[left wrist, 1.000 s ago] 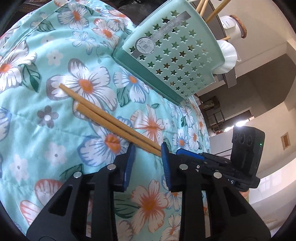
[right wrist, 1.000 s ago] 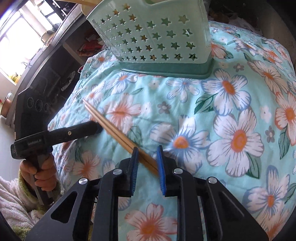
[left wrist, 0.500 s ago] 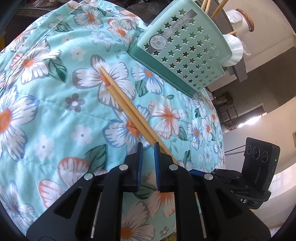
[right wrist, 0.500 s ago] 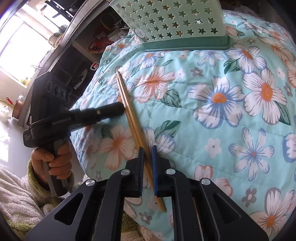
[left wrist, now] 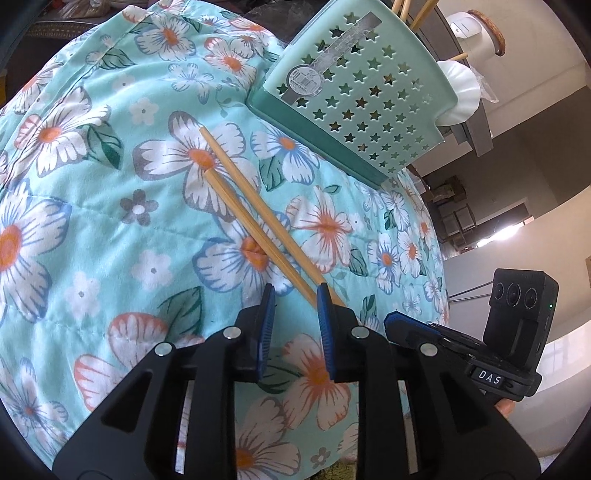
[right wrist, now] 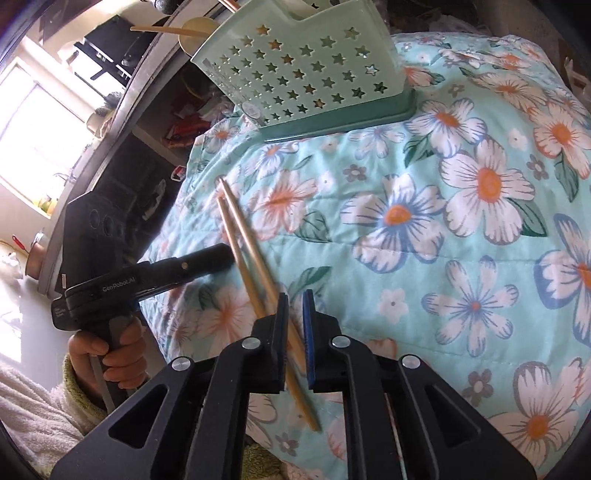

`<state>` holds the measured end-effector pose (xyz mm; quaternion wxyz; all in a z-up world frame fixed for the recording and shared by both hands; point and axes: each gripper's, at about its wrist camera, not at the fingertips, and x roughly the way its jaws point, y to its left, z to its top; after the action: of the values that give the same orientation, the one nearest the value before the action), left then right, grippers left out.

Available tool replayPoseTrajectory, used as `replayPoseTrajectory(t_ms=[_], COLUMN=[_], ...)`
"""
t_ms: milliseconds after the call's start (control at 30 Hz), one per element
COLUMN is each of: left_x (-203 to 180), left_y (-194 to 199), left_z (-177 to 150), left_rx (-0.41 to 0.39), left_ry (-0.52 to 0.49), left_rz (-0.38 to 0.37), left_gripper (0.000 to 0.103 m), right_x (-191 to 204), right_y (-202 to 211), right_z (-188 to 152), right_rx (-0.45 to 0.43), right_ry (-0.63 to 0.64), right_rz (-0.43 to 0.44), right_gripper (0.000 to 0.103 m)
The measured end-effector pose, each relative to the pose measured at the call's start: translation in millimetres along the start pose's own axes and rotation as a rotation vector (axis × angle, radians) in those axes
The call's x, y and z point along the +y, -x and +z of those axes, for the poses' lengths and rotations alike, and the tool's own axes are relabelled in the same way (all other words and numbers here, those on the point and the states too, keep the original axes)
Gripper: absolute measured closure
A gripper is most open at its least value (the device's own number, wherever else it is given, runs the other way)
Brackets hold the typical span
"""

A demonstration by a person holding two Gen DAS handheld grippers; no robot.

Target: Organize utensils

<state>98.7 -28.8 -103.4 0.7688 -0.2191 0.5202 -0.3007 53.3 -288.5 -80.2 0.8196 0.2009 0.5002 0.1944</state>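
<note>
Two wooden chopsticks (left wrist: 251,221) lie side by side on the floral cloth (left wrist: 110,221), their ends pointing toward the mint star-holed utensil basket (left wrist: 362,99). My left gripper (left wrist: 293,295) is opening; the chopsticks run to its right finger, and the gap between the pads shows only cloth. In the right wrist view the chopsticks (right wrist: 247,254) cross; one passes between the opening jaws of my right gripper (right wrist: 294,299), untouched by the pads, and the other slips behind its left finger. The basket (right wrist: 306,74) stands at the cloth's far edge.
More wooden utensils stick out of the basket's top. A hand (right wrist: 110,350) in a fuzzy sleeve holds the left gripper's handle at the cloth's left edge. A dark shelf unit (right wrist: 147,155) lies beyond. A white jar (left wrist: 476,33) stands behind the basket.
Both grippers closed in on the chopsticks half a second ago and have now spread their jaws apart. The chopsticks swung to a steeper angle and remain on the cloth.
</note>
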Motion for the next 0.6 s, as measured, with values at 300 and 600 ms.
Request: replayPoseTrajectory(t_ms=[300, 600], left_x=[-4.7, -17.1], left_y=[-1.3, -2.6], left_z=[-0.7, -2.0], left_rx=[-0.005, -0.008], left_ry=[0.002, 0.002], left_rz=[0.033, 0.087], left_gripper=[0.081, 0.075], right_x=[-6.7, 2.3], right_y=[-20.2, -18.9], right_z=[-3.0, -11.1], right_rx=[0.01, -0.045], right_ry=[-0.06, -0.024], right_rz=[0.052, -0.003], right_gripper=[0.083, 0.09])
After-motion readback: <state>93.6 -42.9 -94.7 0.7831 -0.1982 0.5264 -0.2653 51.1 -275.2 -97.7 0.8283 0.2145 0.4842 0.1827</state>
